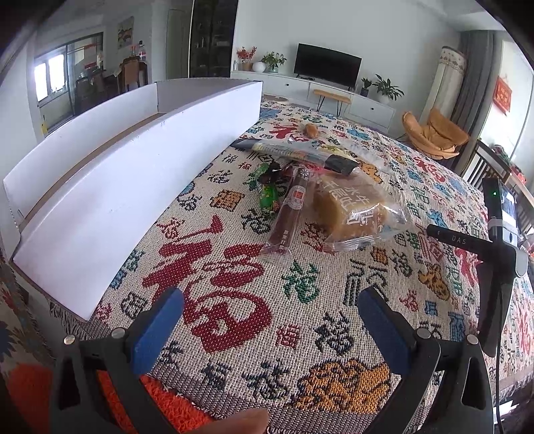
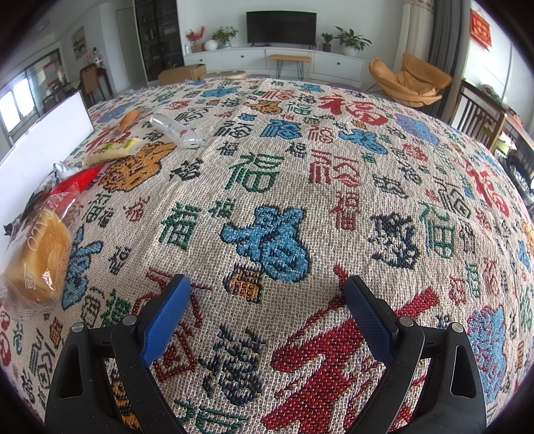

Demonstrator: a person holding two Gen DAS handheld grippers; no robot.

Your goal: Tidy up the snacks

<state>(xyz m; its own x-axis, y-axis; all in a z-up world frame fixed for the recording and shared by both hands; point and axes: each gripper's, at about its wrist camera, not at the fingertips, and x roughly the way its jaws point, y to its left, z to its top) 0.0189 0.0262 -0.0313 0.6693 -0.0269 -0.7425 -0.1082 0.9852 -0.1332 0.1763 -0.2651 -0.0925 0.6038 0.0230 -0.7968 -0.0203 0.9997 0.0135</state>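
You see a woven cloth [image 2: 300, 173] with red, blue and green characters covering the surface. Behind it a black TV [image 2: 281, 27] sits on a long white cabinet [image 2: 337, 63], potted plants [image 2: 351, 40] on top, a wooden bench [image 2: 289, 58] in front. An orange lounge chair [image 2: 409, 80] stands at right, a cardboard box [image 2: 182, 73] on the floor at left.

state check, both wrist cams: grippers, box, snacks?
left gripper: open, empty
right gripper: open, empty
white box: open-topped, interior hidden
bread pack: sealed, on cloth
sausage stick: wrapped, lying flat
green candy: wrapped, outside box
clear packet: lying apart from pile
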